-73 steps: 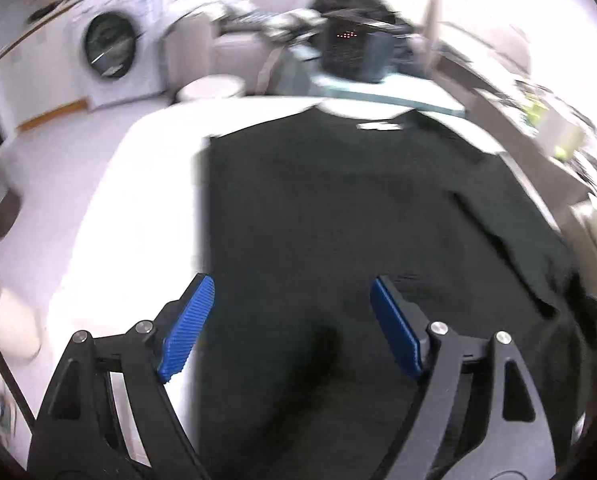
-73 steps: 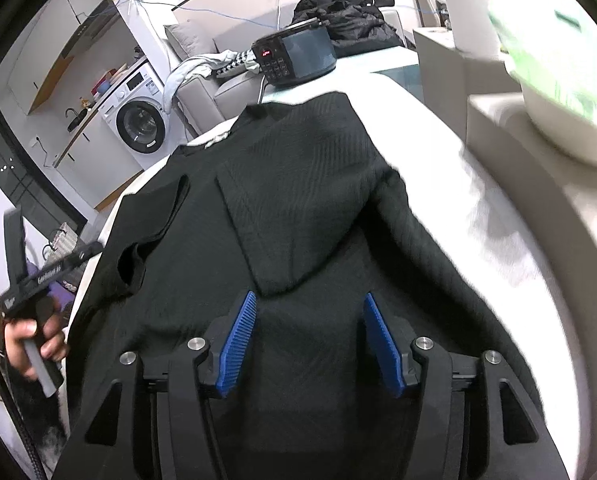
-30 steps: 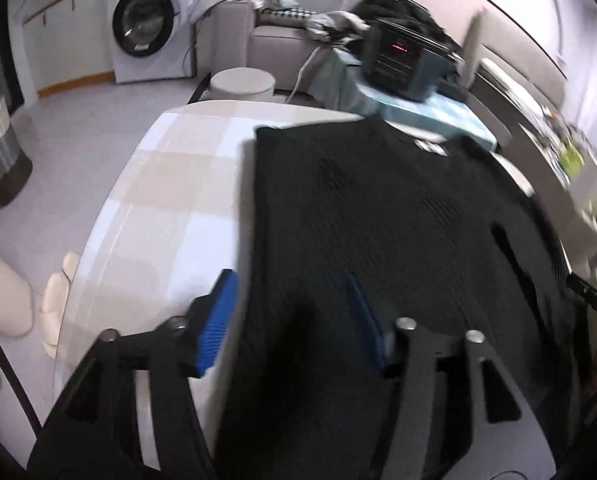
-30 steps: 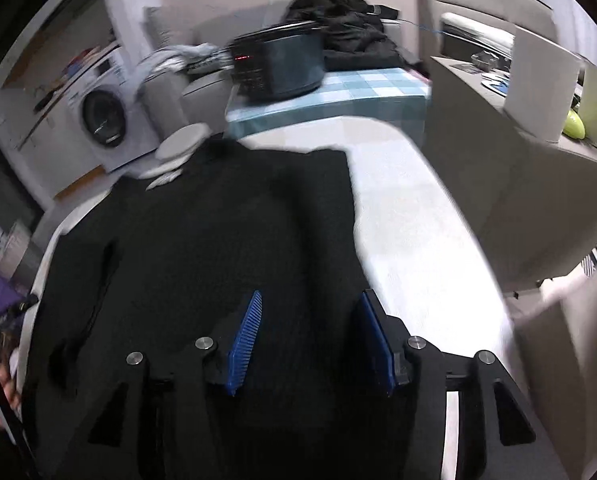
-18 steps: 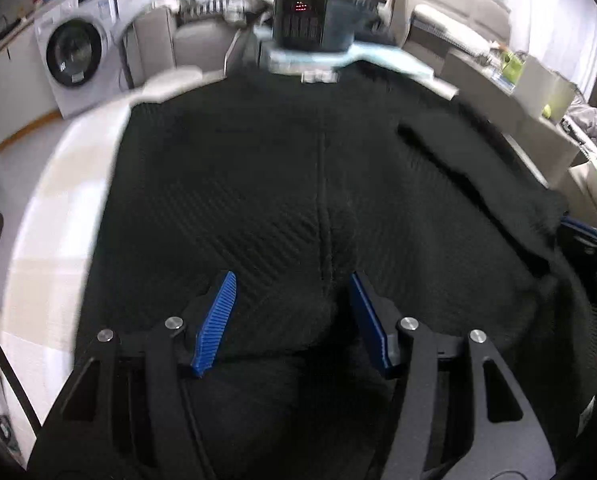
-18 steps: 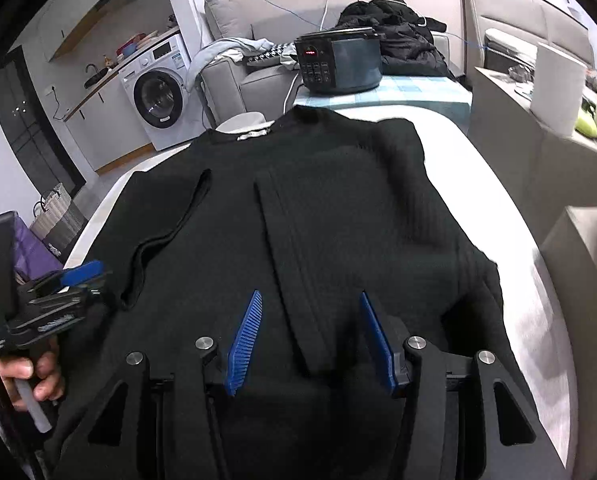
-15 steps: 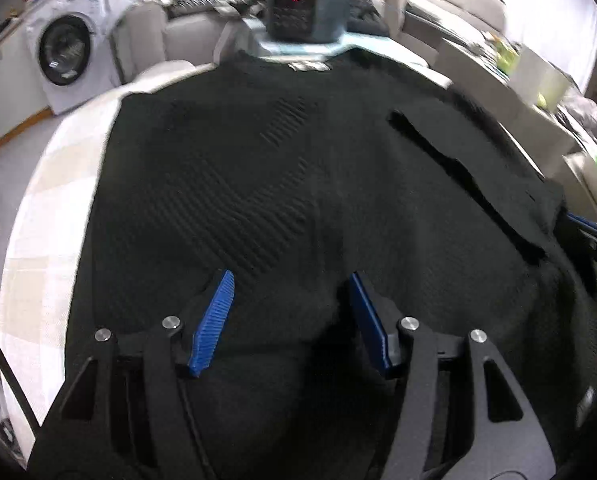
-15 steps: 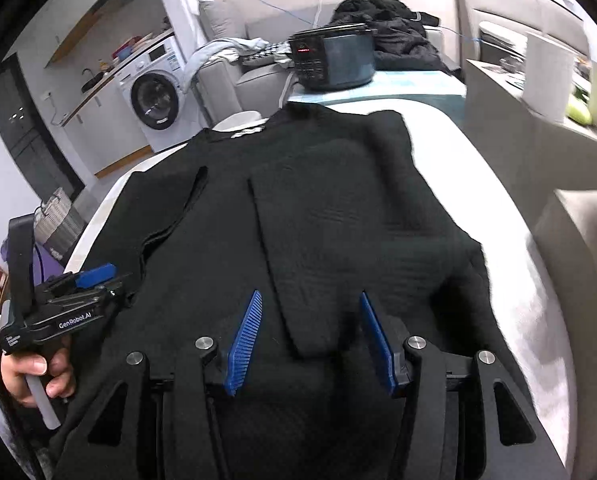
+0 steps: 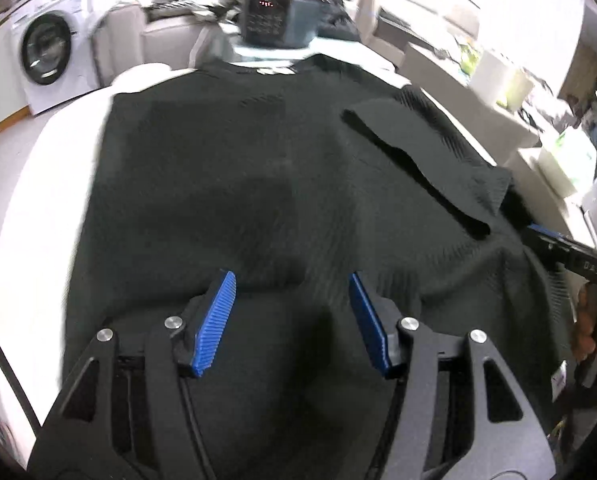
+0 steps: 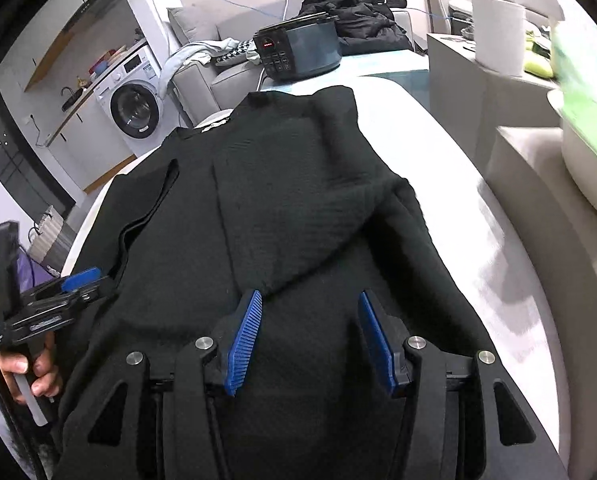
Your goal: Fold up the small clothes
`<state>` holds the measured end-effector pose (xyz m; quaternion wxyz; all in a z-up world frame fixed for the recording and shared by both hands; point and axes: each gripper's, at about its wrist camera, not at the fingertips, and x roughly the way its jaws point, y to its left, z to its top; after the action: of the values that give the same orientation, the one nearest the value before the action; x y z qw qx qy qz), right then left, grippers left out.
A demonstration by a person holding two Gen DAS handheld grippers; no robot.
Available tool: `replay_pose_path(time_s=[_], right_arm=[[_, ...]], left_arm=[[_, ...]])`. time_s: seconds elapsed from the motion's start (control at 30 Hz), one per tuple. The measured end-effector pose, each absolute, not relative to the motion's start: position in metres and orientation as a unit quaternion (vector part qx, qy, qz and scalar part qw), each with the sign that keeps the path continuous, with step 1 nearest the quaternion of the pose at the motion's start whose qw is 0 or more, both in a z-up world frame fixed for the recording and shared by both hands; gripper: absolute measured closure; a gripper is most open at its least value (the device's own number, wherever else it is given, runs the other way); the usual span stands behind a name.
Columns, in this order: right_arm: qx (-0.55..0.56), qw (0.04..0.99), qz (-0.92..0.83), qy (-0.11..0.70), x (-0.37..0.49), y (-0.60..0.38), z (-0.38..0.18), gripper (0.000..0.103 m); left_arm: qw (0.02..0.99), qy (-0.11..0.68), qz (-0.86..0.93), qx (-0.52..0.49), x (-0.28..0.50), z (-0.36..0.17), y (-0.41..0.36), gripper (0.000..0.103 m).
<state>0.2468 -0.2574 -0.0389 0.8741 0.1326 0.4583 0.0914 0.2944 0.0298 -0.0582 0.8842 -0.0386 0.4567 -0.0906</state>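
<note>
A black knit sweater [image 9: 258, 160] [image 10: 298, 184] lies flat on a white round table [image 9: 38, 184] [image 10: 478, 220], collar at the far side. Its two sleeves [image 9: 426, 148] [image 10: 138, 208] are folded in over the body. My left gripper [image 9: 292, 284] hovers open over the near hem, left of the middle; in the right wrist view this left gripper [image 10: 86, 284] shows at the sweater's left edge. My right gripper [image 10: 309, 304] hangs open over the hem on the right side, by the tip of the folded sleeve. No cloth is pinched in either one.
A dark multicooker [image 10: 298, 56] stands on a checked cloth beyond the collar. Behind are a washing machine [image 10: 136, 110], a sofa with piled clothes [image 10: 354, 16], and to the right a counter with a paper roll [image 10: 498, 40] and a pale basin [image 10: 590, 168].
The left gripper has swung from the table's left edge to over the middle of the hem. The right gripper has shifted sideways along the hem. Both stay open.
</note>
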Motion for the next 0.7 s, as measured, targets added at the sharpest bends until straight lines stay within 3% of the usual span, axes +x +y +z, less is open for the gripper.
replay_pose_path(time_s=[0.07,0.13,0.2,0.23,0.27,0.4,0.57,0.7], right_arm=[[0.131,0.874,0.086,0.460,0.235,-0.263,-0.037,0.043],[0.131,0.875,0.088,0.458,0.219,-0.268,-0.034,0.035],[0.138,0.876,0.099,0.452,0.203,-0.273,-0.031,0.032],[0.140,0.876,0.106,0.450,0.195,-0.274,-0.030,0.025],[0.138,0.876,0.112,0.447,0.186,-0.274,-0.029,0.022],[0.110,0.882,0.124,0.440,0.154,-0.271,-0.023,0.014],[0.104,0.885,0.109,0.440,0.116,-0.277,-0.022,0.014],[0.122,0.886,0.098,0.436,0.086,-0.288,-0.021,0.014]], left_arm=[[0.893,0.443,-0.064,-0.056,0.267,-0.051,0.046,0.038],[0.899,0.432,-0.039,-0.063,0.237,-0.044,0.063,0.020],[0.908,0.414,-0.009,-0.063,0.207,-0.037,0.082,0.013],[0.910,0.409,0.003,-0.064,0.193,-0.034,0.089,0.003],[0.912,0.405,0.015,-0.067,0.178,-0.032,0.098,0.001],[0.912,0.397,0.039,-0.095,0.130,-0.030,0.128,0.001],[0.899,0.416,0.066,-0.118,0.078,-0.034,0.145,0.001],[0.904,0.419,0.035,-0.077,0.046,-0.031,0.119,0.001]])
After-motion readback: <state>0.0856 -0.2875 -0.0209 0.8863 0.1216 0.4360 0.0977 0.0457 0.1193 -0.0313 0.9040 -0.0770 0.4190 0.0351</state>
